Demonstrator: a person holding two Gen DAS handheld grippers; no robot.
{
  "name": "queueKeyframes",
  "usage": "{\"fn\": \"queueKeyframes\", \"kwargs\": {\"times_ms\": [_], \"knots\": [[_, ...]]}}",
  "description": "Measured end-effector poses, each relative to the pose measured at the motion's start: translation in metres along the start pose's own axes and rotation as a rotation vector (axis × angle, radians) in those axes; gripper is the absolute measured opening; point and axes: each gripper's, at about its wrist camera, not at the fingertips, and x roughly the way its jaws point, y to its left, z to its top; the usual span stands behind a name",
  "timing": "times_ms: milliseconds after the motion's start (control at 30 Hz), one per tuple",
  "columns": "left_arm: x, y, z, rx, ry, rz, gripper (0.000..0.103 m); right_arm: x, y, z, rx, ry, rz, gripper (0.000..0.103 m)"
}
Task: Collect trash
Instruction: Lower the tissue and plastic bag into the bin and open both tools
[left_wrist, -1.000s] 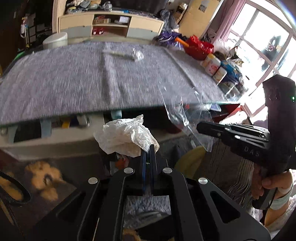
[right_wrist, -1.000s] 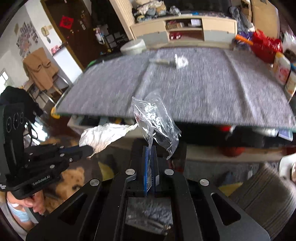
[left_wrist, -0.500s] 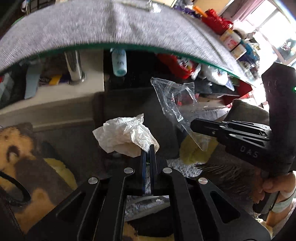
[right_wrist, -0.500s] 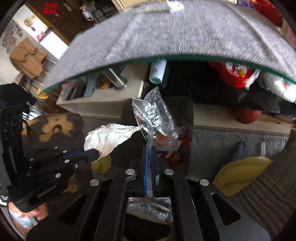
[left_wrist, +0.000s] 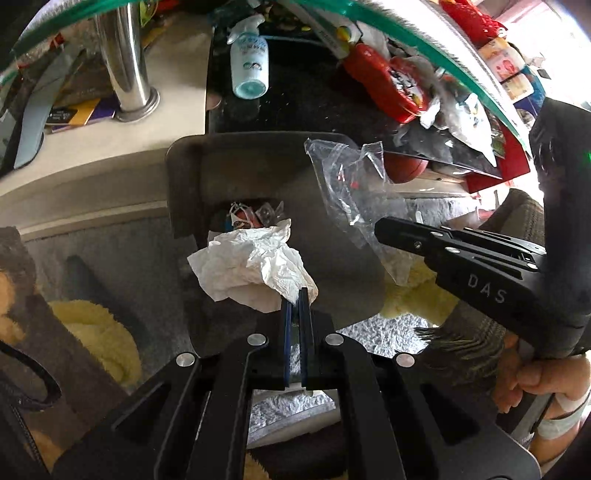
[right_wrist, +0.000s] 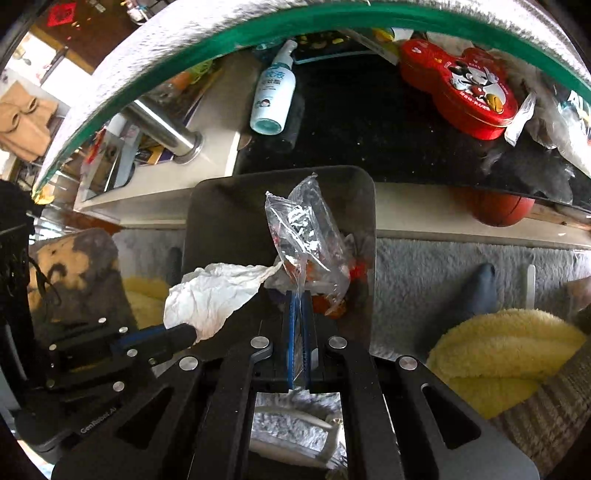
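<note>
My left gripper (left_wrist: 294, 295) is shut on a crumpled white tissue (left_wrist: 251, 267), held over the open mouth of a dark grey trash bin (left_wrist: 258, 166) on the floor. Wrappers lie at the bin's bottom (left_wrist: 251, 216). My right gripper (right_wrist: 297, 295) is shut on a clear plastic bag (right_wrist: 306, 236), also above the bin (right_wrist: 221, 206). In the left wrist view the right gripper (left_wrist: 380, 225) comes in from the right with the clear plastic bag (left_wrist: 351, 192). In the right wrist view the left gripper (right_wrist: 188, 334) enters from the left with the tissue (right_wrist: 214, 291).
The glass table edge (right_wrist: 258, 26) with its grey cloth arches overhead. Under it lie a spray bottle (right_wrist: 273, 99), a red tin (right_wrist: 465, 92), a chrome table leg (left_wrist: 125, 66) and a basketball (right_wrist: 498, 210). Yellow fabric (right_wrist: 498, 350) and a grey rug (right_wrist: 424, 266) surround the bin.
Both grippers have dropped from tabletop height to below the table edge and tilted downward. The bin has come into view beneath them. Tissue and bag stay gripped.
</note>
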Motion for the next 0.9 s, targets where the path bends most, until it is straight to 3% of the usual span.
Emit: {"fn": "queueKeyframes", "kwargs": {"times_ms": [200,400,467,533,600,667,767,833,900], "knots": [[0.006,0.005,0.006,-0.021,0.021,-0.005,0.006,0.006,-0.001,0.006,0.001,0.015,0.003,0.008],[-0.001,0.006,0.01,-0.025,0.008,-0.002,0.026,-0.001,-0.003,0.014,0.016,-0.008,-0.001,0.013],[-0.006,0.006,0.011,-0.027,-0.001,0.006,0.032,-0.006,-0.005,0.016,0.023,-0.023,-0.003,0.04],[-0.012,0.007,0.012,-0.026,-0.012,0.016,0.038,-0.014,-0.006,0.017,0.028,-0.048,-0.012,0.053],[-0.024,0.007,0.013,-0.022,-0.033,0.032,0.045,-0.024,-0.007,0.019,0.032,-0.071,-0.019,0.059],[-0.039,0.006,0.015,-0.016,-0.062,0.04,0.058,-0.037,-0.007,0.021,0.026,-0.102,-0.036,0.077],[-0.064,0.004,0.021,-0.002,-0.119,0.042,0.068,-0.055,-0.004,0.028,0.014,-0.142,0.001,0.081],[-0.074,0.004,0.025,0.001,-0.141,0.046,0.069,-0.062,-0.001,0.033,0.022,-0.149,0.046,0.081],[-0.084,0.004,0.028,0.003,-0.157,0.051,0.069,-0.067,0.004,0.036,0.013,-0.163,0.031,0.081]]}}
